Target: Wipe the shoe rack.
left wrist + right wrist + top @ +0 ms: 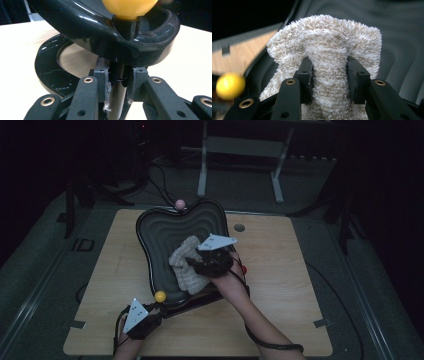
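Two claws are working the black tray (150, 227), tilted on the table (295, 270): left claw (117, 82) clenching its post below the yellow knob (128, 7), right claw (329, 75) pinching the fluffy cloth (324, 42) against the tray's bowl. Likely risks: post slipping, tray dropping; cloth pulling free.

Light wood table (280, 285), square-ish top, grey round cable port (239, 227) near the far edge. Black tray stand (47, 75) sits on it left of centre — near end close to the near-left corner. Grey tape tabs (322, 323) on both side edges, near end.
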`<state>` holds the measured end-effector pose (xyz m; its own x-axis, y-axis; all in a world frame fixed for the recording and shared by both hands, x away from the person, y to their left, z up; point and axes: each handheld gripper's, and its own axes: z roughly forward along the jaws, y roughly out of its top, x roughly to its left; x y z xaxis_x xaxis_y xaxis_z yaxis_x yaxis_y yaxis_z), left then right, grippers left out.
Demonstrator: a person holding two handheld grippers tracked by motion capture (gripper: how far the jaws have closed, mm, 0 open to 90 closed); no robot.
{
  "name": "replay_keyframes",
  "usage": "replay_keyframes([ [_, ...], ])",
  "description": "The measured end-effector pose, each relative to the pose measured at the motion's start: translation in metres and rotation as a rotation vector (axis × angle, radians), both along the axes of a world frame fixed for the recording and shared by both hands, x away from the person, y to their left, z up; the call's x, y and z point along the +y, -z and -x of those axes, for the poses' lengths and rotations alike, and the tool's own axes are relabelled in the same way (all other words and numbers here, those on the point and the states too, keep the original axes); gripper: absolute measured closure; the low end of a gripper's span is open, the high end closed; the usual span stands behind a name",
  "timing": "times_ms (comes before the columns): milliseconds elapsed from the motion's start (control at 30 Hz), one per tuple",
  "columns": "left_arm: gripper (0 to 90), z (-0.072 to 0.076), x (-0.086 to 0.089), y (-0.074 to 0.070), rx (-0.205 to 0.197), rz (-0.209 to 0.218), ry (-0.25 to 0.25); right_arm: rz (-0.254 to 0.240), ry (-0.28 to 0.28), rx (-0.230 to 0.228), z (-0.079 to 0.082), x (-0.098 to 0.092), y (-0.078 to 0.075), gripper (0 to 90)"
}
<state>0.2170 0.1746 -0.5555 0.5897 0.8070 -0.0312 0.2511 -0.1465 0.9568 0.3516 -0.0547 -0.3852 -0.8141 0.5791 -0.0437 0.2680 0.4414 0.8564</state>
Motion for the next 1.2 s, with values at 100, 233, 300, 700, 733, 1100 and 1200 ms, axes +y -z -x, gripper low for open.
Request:
replay_keyframes([
  [100, 72.5, 0.000, 0.000, 0.000, 0.004, 0.004, 0.003, -0.029, 0.016, -0.012, -0.015, 0.011, -0.017, 61.3],
  [233, 72.6, 0.000, 0.000, 0.000, 0.003, 0.001, 0.003, -0.035, 0.046, -0.021, -0.033, 0.025, -0.032, 61.3],
  [300, 72.5, 0.000, 0.000, 0.000, 0.003, 0.005, 0.002, -0.043, 0.073, -0.024, -0.043, 0.029, -0.038, 61.3],
  [700, 72.7, 0.000, 0.000, 0.000, 0.005, 0.007, -0.001, 0.033, 0.218, -0.026, -0.081, 0.050, -0.012, 60.9],
  [733, 72.7, 0.000, 0.000, 0.000, 0.005, 0.008, -0.001, 0.034, 0.217, -0.029, -0.080, 0.051, -0.011, 60.9],
  [1100, 72.5, 0.000, 0.000, 0.001, 0.003, 0.010, 0.001, 0.086, 0.146, -0.025, -0.062, 0.055, -0.002, 60.7],
  [1200, 72.5, 0.000, 0.000, 0.001, 0.003, 0.009, 0.002, 0.095, 0.130, -0.028, -0.057, 0.054, 0.001, 60.6],
])
